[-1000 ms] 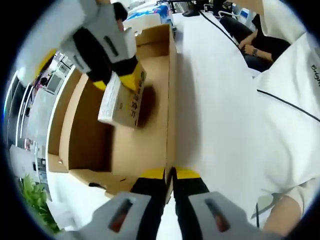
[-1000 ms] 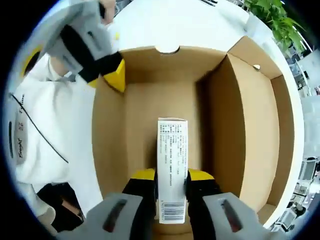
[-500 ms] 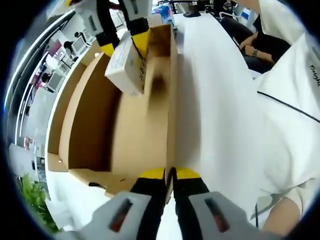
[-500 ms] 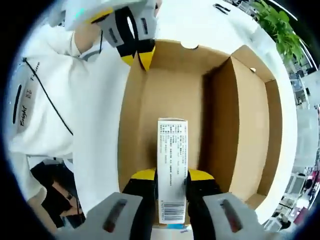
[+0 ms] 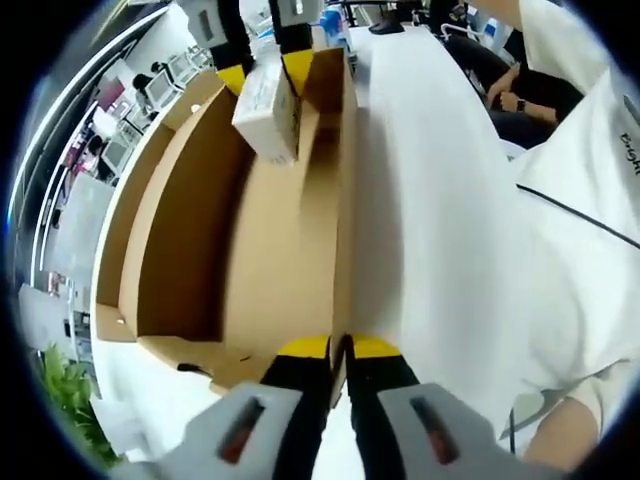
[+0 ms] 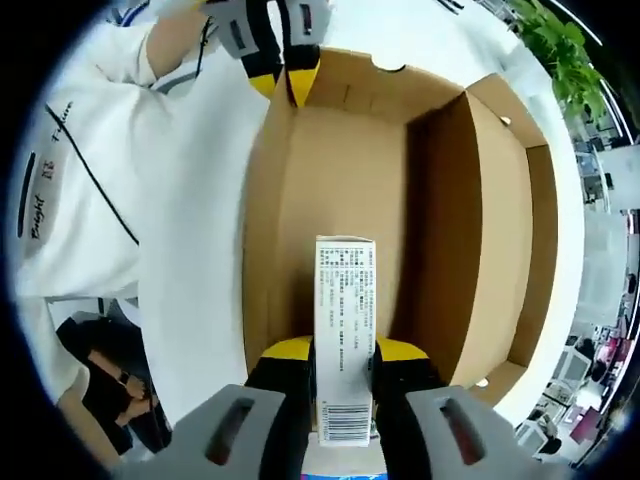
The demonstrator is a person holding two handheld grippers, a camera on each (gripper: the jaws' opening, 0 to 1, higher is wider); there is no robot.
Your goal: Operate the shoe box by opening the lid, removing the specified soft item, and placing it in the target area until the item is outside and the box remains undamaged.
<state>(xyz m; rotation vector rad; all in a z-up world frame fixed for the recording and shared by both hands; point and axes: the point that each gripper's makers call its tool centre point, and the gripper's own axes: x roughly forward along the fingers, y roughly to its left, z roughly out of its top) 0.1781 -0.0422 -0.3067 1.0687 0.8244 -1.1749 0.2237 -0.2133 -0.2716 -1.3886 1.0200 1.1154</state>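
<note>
The brown cardboard shoe box (image 5: 280,270) lies open, its inside bare. My left gripper (image 5: 340,348) is shut on the top edge of the box's near side wall. From above, in the right gripper view, that left gripper (image 6: 283,80) pinches the wall at the far corner of the shoe box (image 6: 340,200). My right gripper (image 6: 343,352) is shut on a small white carton (image 6: 344,310) with printed text and a barcode, held above the box floor. In the left gripper view the right gripper (image 5: 262,68) holds the carton (image 5: 268,112) high over the box's far end.
The box stands on a white table (image 5: 430,200). Its lid (image 6: 545,210) hangs open on the far side. A person in a white shirt (image 5: 590,240) stands close to the table, and another person's hands (image 5: 505,98) rest farther off. A green plant (image 6: 555,40) is beyond the box.
The right gripper has lifted the carton up off the box floor and toward the far end. The box now looks smaller below it. The left gripper keeps its hold on the wall.
</note>
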